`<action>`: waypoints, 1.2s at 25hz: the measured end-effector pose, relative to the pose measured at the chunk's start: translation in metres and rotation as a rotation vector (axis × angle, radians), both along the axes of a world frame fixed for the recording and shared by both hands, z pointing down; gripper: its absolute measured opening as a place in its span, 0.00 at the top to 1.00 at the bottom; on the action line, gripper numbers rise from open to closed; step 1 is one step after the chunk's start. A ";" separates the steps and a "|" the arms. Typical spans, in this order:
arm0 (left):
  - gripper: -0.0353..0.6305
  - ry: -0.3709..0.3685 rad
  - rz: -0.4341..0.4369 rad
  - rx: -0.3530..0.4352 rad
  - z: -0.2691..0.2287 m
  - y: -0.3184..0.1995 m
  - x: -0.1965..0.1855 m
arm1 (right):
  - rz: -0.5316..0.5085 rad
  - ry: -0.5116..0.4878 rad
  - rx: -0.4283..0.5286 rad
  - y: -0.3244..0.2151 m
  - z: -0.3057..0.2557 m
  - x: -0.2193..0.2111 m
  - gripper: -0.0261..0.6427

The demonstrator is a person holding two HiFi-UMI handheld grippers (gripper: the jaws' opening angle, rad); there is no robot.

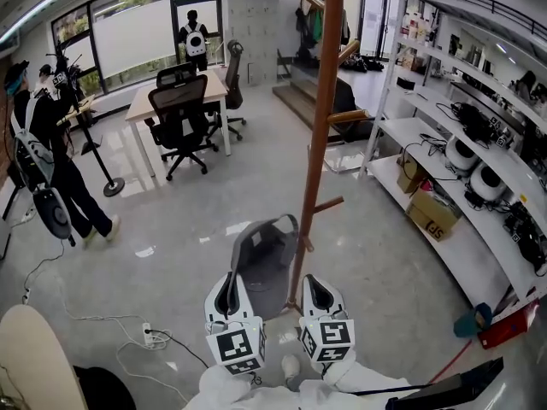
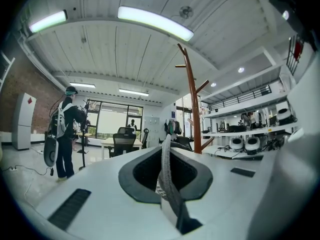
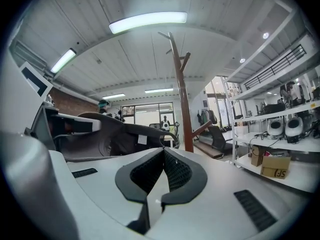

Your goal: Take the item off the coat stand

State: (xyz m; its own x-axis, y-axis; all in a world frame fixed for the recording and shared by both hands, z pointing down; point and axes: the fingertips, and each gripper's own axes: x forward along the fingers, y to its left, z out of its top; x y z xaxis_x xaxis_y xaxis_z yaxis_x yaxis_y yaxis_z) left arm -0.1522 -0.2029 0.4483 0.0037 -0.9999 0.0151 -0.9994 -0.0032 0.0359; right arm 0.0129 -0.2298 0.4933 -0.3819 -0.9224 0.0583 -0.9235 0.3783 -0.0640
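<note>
Side by side and level at lower centre, my left tongs point(image 1: 229, 278) clench the grey bag point(image 1: 261, 259) by its strap point(image 2: 166, 180), my right tongs point(image 1: 318, 282) closed empty beside the coat stand point(image 1: 320, 143).

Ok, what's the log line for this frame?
left gripper: shut on strap | right gripper: shut, empty | bag: grey, low beside stand | clear of it: cannot tell

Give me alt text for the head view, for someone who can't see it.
Seen from above, a grey bag is low beside a wooden coat stand, with two handheld grippers just below it: the left gripper at the bag, the right gripper by the pole. Behind are a desk, office chairs, shelves and a person.
</note>
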 end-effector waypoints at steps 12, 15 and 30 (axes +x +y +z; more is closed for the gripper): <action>0.92 0.002 0.023 0.012 -0.005 0.049 -0.001 | 0.002 0.042 0.035 0.051 -0.012 -0.003 0.95; 0.92 0.002 0.018 0.018 -0.007 0.056 0.002 | -0.018 0.048 0.029 0.058 -0.011 -0.005 0.95; 0.92 0.012 -0.030 0.039 -0.015 0.070 0.015 | -0.089 0.076 0.024 0.073 -0.014 0.007 0.95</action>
State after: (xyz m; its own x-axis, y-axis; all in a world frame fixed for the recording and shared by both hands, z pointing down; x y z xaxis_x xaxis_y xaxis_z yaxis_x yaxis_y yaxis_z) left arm -0.1371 -0.1328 0.4331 -0.0261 -0.9994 -0.0240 -0.9985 0.0249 0.0484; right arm 0.0200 -0.1565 0.4790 -0.4578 -0.8864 0.0683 -0.8879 0.4597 0.0154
